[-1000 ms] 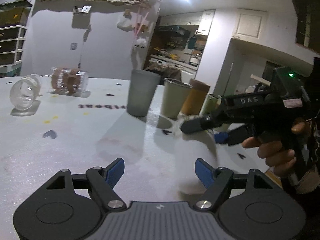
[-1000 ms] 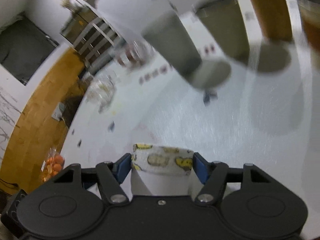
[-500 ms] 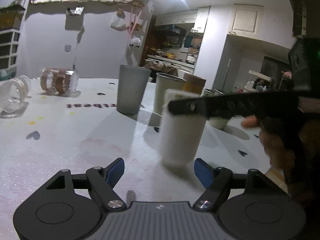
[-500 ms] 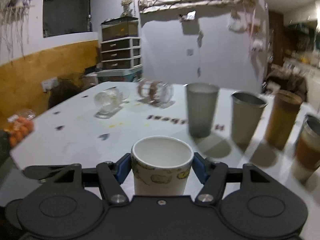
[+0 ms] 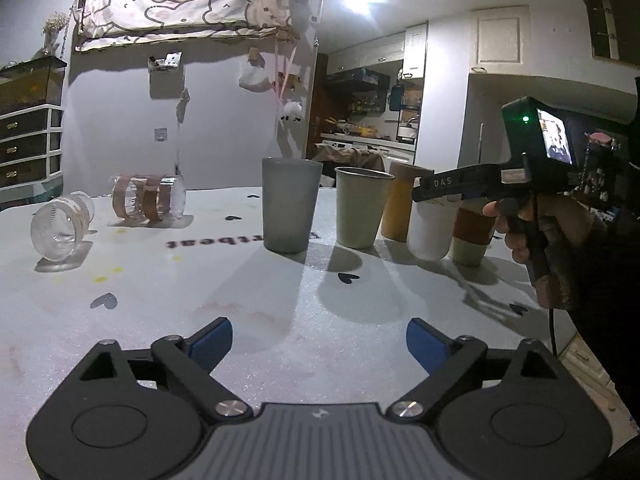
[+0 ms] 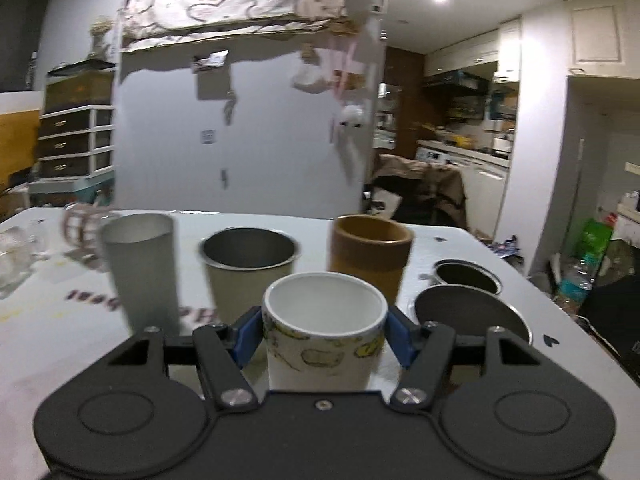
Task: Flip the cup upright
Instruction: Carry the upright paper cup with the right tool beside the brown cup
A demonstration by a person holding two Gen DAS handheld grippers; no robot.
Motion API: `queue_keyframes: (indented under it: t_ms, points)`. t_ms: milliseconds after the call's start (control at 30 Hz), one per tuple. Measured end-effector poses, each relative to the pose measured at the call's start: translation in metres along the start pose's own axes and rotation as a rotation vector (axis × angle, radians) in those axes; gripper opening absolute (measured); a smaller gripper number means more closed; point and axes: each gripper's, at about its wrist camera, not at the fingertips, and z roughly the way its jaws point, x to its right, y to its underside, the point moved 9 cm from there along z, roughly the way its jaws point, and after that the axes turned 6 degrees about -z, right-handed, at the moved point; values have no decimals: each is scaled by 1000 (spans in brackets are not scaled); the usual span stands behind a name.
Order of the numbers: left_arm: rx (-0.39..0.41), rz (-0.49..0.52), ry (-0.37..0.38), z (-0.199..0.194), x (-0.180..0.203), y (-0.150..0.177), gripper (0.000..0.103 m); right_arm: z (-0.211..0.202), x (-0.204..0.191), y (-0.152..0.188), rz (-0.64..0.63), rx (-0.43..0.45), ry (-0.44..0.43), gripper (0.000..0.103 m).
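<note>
Left wrist view, L to R: clear ribbed glass (image 5: 60,227) lying on its side on the tabletop (image 5: 160,300), next a clear glass w/ brown bands (image 5: 148,201) also on its side; then upright grey tumbler (image 5: 291,205), beige metal cup (image 5: 362,207), orange-brown cup (image 5: 400,202). Right of those the white cup (image 5: 432,226) stands upright, mouth up, base at or near the tabletop, just in front of a cup w/ a brown band (image 5: 472,234); right hand-held gripper (image 5: 436,194) is clamped on it near the rim, person's hand (image 5: 548,236) on the trigger. Left hand-held gripper (image 5: 318,340) hovers low over bare tabletop, blue pads wide apart, nothing between. Right wrist view: white cup (image 6: 325,338), yellow print on its side, sits between the blue pads (image 6: 246,334), both touching its wall. Behind it L to R: grey tumbler (image 6: 140,272), beige metal cup (image 6: 248,264), orange-brown cup (image 6: 370,254), two dark-lined cups (image 6: 472,304) at right.
</note>
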Motion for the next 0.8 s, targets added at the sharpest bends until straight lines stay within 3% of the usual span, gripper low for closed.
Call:
queue_keyframes:
  t_ms: [233,333,467,800]
  points:
    - [11,9,-11,-2,0,0,103,5,-10,8,-28,1,5,68]
    - [16,5,-19,-3,-1,-1,103,3,-15,10,-19,-5,-13,87]
    - [24,6,-28,-4,-3,-4,103,-8,-15,7,-23,18,3,89]
    - [72,-8,-63,-5,-10,-23,103,-97,-12,8,74,145,-27,93]
